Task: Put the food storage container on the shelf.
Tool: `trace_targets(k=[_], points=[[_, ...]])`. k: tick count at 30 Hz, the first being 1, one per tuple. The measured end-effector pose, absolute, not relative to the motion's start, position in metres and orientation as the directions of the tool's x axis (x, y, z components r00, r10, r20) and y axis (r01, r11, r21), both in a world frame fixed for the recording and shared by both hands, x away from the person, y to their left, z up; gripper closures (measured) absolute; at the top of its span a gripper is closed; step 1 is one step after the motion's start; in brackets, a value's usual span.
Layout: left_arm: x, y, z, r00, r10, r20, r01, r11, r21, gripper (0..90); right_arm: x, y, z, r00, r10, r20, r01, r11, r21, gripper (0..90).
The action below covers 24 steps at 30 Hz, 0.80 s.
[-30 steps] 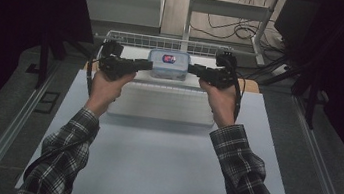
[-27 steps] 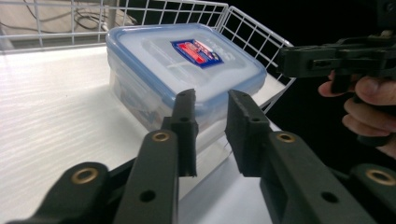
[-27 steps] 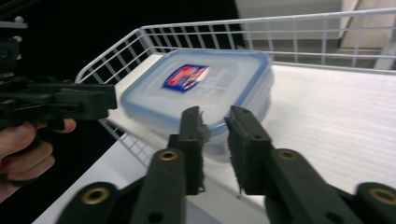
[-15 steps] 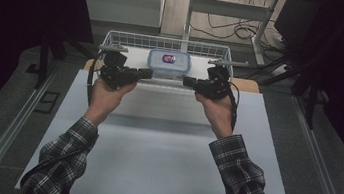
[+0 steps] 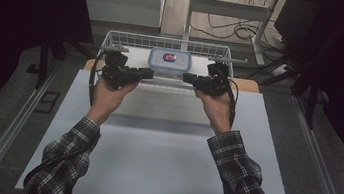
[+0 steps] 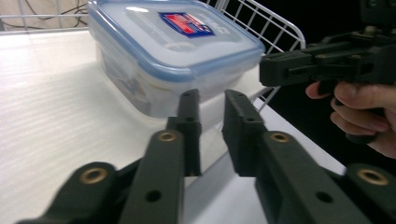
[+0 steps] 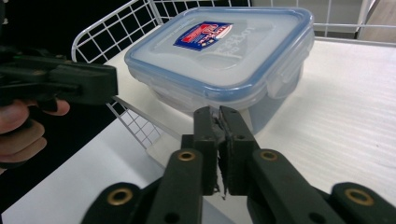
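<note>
Container (image 5: 169,62) in basket (image 5: 117,36) (far table (image 5: 161,166) edge), between grippers.

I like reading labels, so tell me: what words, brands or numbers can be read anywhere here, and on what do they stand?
Red and blue label on the lid of the plastic container: it carries print, but too blurred to read.
Embossed lettering on the lid beside the label: too faint to read.
No other text is legible.
</note>
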<state>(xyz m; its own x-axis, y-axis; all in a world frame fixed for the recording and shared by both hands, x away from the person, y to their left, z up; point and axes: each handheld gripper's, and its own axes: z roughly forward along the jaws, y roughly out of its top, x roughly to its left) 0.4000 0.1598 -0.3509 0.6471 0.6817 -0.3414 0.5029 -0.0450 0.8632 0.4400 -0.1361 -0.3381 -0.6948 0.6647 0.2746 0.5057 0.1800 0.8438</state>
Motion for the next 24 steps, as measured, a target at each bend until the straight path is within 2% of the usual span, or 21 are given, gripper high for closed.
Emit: trace_targets(k=[8, 12, 16, 24], points=[[0.383, 0.164, -0.353, 0.667, 0.694, -0.272, 0.455, -0.09, 0.886, 49.6, 0.43, -0.136, -0.343, -0.709, 0.659, 0.253, 0.486, 0.195, 0.852, 63.1], [0.373, 0.163, -0.358, 0.673, 0.7, -0.241, 0.44, -0.116, 0.89, 40.3, 0.423, -0.137, -0.347, -0.722, 0.647, 0.245, 0.477, 0.207, 0.854, 55.6], [0.365, 0.161, -0.365, 0.681, 0.706, -0.195, 0.428, -0.168, 0.888, 33.8, 0.414, -0.138, -0.35, -0.732, 0.644, 0.223, 0.461, 0.227, 0.858, 50.8], [0.347, 0.16, -0.38, 0.685, 0.71, -0.163, 0.419, -0.201, 0.885, 23.2, 0.398, -0.143, -0.358, -0.748, 0.632, 0.203, 0.445, 0.25, 0.86, 42.6]])
